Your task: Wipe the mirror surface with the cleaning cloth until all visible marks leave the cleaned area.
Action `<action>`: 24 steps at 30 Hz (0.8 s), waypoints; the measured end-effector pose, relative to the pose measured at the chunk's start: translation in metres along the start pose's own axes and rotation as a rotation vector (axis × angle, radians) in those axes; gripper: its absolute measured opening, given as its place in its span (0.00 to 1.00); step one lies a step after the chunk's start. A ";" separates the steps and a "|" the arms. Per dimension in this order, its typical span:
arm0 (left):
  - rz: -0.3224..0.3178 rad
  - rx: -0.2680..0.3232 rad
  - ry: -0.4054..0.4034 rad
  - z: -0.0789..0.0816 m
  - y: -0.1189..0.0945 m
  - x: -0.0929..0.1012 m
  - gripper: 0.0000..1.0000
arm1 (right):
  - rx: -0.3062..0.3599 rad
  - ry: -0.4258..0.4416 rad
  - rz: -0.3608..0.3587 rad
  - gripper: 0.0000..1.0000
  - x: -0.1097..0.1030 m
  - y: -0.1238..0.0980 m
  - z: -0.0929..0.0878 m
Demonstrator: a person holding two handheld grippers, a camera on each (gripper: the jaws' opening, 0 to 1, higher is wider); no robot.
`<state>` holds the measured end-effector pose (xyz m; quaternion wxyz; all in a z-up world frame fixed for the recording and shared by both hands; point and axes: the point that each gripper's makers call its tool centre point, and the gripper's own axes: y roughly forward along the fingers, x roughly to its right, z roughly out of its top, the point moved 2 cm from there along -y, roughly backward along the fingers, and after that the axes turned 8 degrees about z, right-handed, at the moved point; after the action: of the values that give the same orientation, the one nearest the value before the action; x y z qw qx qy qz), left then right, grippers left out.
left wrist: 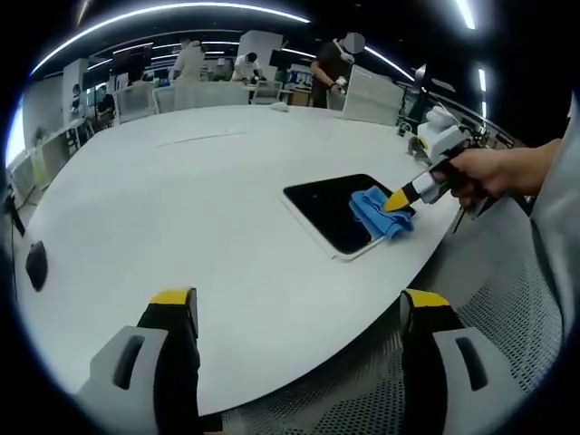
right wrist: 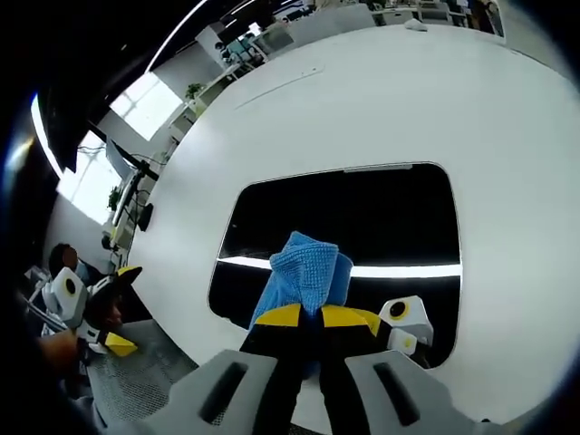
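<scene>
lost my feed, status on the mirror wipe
Right gripper shut on blue cloth, pressing it on the mirror. Left gripper open, above the white table. Nothing in the way on the mirror.

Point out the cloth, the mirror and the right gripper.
cloth (right wrist: 304, 272): right gripper view, on its bunched blue top.
mirror (right wrist: 381, 213): right gripper view, on the bare dark glass above the cloth.
right gripper (left wrist: 396, 200): left gripper view, at its yellow tips pressed on the cloth.

White table (left wrist: 181, 208), people (left wrist: 328, 68) beyond — windows (right wrist: 149, 104); chairs (left wrist: 136, 100)
</scene>
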<state>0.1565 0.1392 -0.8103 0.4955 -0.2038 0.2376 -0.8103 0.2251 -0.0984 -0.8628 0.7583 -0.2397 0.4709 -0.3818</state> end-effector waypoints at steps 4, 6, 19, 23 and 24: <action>0.001 0.002 -0.002 0.001 -0.001 0.000 0.92 | 0.005 0.002 -0.005 0.00 0.000 0.000 0.002; 0.002 0.003 -0.002 0.001 -0.001 0.000 0.92 | 0.006 0.003 -0.006 0.00 0.001 0.002 0.004; 0.000 0.002 -0.009 0.000 0.000 -0.001 0.92 | 0.006 -0.002 -0.010 0.00 0.002 0.004 0.012; 0.000 0.002 -0.008 -0.002 0.001 -0.004 0.92 | 0.015 0.002 -0.016 0.00 0.005 0.008 0.019; 0.000 0.002 -0.007 -0.002 0.001 -0.004 0.92 | 0.016 0.002 -0.017 0.00 0.006 0.009 0.020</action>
<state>0.1577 0.1429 -0.8128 0.4967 -0.2063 0.2350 -0.8096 0.2479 -0.0979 -0.8631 0.7564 -0.2375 0.4665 -0.3922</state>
